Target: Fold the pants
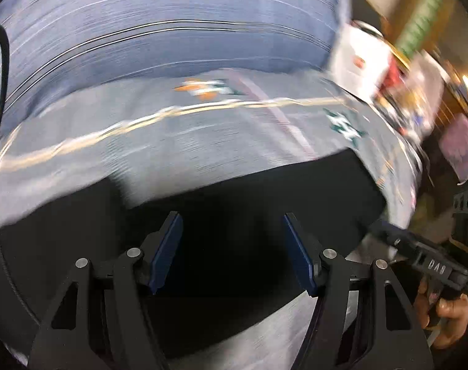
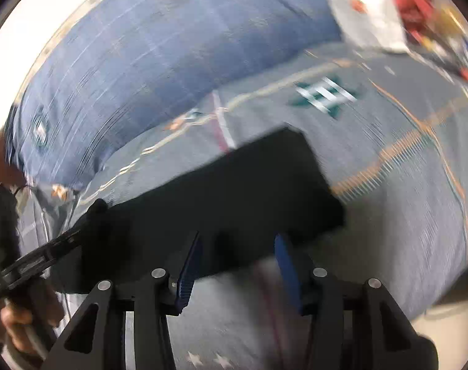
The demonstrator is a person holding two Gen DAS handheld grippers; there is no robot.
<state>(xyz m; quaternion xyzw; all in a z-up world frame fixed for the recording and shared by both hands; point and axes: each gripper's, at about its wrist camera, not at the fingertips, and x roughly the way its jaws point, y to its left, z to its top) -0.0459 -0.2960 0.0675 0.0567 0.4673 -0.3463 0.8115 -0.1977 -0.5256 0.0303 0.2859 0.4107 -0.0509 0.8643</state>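
looking down both wrist cams, everything's smeared with motion blur but the main stuff reads fine. the left gripper has its blue pads spread apart with nothing pinched, just hanging over the black pants, which fill the 6 o'clock half of that view as a dark folded slab. the right gripper is also parted, and i can't see any cloth pressed between its pads; the pants sit right past its tips as a dark rectangle running from 9 toward 3 o'clock. they're lying on a grey bedspread with orange lines and a green-and-white patch, and a blue checked pillow sits beyond at 12 o'clock. in the left view the other tool shows at 4 o'clock with a hand wrapped round its handle. in the right view, the left tool comes in at 8 o'clock, tip touching or just over the pants' edge, can't tell which. some blurry red and white clutter sits at 1 o'clock.
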